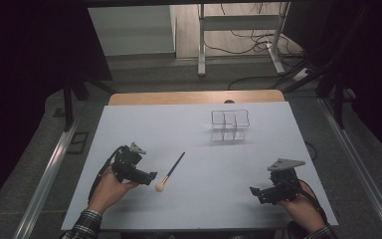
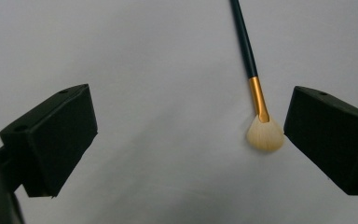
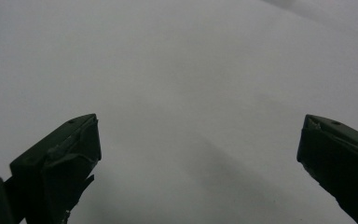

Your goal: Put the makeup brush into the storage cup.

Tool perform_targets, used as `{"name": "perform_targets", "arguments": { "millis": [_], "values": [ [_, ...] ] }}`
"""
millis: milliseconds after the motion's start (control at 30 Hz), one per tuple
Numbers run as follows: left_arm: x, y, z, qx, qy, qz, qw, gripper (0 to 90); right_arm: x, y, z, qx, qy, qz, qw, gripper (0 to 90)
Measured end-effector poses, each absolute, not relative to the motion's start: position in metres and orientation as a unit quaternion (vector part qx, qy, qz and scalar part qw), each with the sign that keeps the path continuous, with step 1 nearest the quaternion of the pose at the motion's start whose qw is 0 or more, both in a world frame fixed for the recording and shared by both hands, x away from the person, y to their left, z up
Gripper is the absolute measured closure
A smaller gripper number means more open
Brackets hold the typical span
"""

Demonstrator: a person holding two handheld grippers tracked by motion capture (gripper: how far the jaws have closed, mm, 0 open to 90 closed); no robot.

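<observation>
A makeup brush (image 1: 170, 172) with a dark handle, gold ferrule and pale bristle head lies on the white table sheet (image 1: 194, 149), head toward the person. My left gripper (image 1: 146, 175) sits just left of the bristles, open. In the left gripper view the brush (image 2: 256, 93) lies between the jaws, its bristle head close to the right-hand jaw. A clear plastic organiser (image 1: 230, 125) with several compartments stands farther back, right of centre. My right gripper (image 1: 254, 191) rests open at the front right, with bare sheet (image 3: 191, 93) between its jaws.
The sheet covers a wooden table whose far edge (image 1: 194, 96) shows behind it. Metal rails (image 1: 49, 174) run along both sides. Beyond the table stand a frame's legs (image 1: 201, 45) and cables on the floor.
</observation>
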State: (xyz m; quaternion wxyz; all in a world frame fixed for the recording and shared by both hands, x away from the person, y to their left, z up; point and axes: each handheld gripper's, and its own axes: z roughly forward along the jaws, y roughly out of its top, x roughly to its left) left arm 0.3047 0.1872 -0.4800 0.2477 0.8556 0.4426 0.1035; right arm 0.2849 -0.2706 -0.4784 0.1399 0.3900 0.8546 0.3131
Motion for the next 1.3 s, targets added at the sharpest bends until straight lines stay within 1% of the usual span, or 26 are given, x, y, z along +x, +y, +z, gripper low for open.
{"name": "perform_targets", "arguments": {
  "millis": [333,667,1000,1300],
  "values": [
    [0.316,0.173,-0.479,0.860,0.435,0.093,0.249,3.8,0.285,-0.270,-0.478,0.388,0.856,0.313,0.139,0.0],
    [0.322,0.166,-0.481,0.863,0.432,0.086,0.248,4.1,0.285,-0.270,-0.479,0.387,0.857,0.311,0.139,0.0],
    [0.331,0.150,-0.480,0.873,0.419,0.080,0.235,4.1,0.285,-0.269,-0.479,0.387,0.858,0.309,0.138,0.0],
    [0.339,0.142,-0.479,0.873,0.421,0.077,0.234,6.2,0.285,-0.269,-0.479,0.386,0.859,0.307,0.137,0.2]
  ]
}}
